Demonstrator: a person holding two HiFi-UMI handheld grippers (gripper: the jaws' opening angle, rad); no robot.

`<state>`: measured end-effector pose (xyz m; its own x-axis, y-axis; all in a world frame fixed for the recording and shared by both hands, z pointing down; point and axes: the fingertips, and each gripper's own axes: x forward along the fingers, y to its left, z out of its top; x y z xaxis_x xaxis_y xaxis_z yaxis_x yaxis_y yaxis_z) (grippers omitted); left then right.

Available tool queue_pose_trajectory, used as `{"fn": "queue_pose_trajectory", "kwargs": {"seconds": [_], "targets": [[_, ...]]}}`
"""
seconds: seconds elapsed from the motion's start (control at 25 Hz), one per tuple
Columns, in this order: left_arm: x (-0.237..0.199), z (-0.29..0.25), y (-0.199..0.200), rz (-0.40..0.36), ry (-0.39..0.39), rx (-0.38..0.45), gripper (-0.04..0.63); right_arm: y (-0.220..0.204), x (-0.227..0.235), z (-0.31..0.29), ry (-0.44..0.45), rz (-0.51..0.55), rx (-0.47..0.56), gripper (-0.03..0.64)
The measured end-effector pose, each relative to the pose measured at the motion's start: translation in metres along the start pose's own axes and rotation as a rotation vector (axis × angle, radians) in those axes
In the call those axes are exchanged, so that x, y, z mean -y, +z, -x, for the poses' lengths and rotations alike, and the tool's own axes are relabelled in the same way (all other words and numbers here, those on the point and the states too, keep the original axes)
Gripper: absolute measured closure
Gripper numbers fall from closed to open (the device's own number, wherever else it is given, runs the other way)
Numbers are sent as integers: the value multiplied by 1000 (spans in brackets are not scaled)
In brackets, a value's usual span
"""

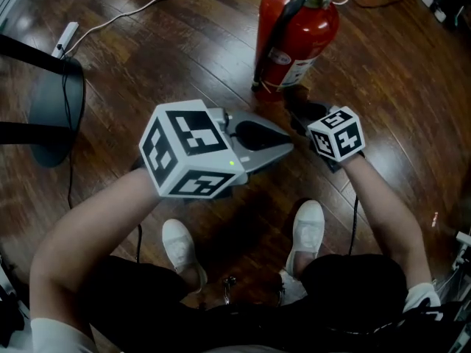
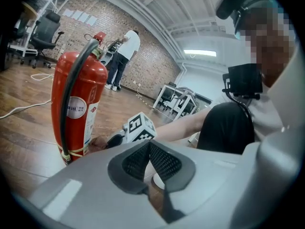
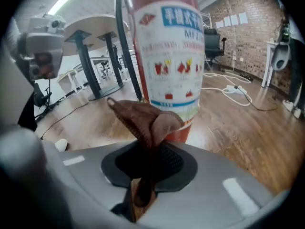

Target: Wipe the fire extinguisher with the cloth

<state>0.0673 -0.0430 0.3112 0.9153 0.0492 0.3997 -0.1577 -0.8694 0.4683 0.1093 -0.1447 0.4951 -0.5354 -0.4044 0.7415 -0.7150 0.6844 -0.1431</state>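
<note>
Nearest to me, my white shoes (image 1: 179,245) stand on the dark, glossy wooden floor (image 1: 184,43), and both my bare forearms reach forward and down over it. My left hand-held gripper (image 2: 149,147) hangs low and angled toward the right, its ribbed pads meeting at the tips with nothing between them; its marker cube (image 1: 188,149) faces up at me. My right hand-held gripper (image 3: 150,156) is lower and further forward, clamped on the brown cloth (image 3: 143,116), which sticks up from the pinched pads in a crumpled fold. The cloth sits just in front of the lower edge of the label on the red fire extinguisher (image 3: 169,56); I cannot tell whether it touches. The extinguisher stands upright on the floor straight ahead of my right hand-held gripper, a black hose (image 2: 71,89) running down its side. A white cable (image 1: 147,6) trails across the boards behind it, and a dark round stand base (image 1: 55,109) sits off to my left. Further back there is a brick wall (image 2: 143,66), a black office chair (image 2: 45,32) and a person (image 2: 124,56) standing with their back to me.
</note>
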Motion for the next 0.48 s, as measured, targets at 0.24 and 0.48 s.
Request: {"fn": "queue_pose_trajectory", "kwargs": {"seconds": [0.24,0.48], "targets": [[-3,8,1,2,8,19,595,105,-52,116,20,63,302,548],[3,8,1,-13,-8,9,595,199,-60,189,-38,118,522,548]]}}
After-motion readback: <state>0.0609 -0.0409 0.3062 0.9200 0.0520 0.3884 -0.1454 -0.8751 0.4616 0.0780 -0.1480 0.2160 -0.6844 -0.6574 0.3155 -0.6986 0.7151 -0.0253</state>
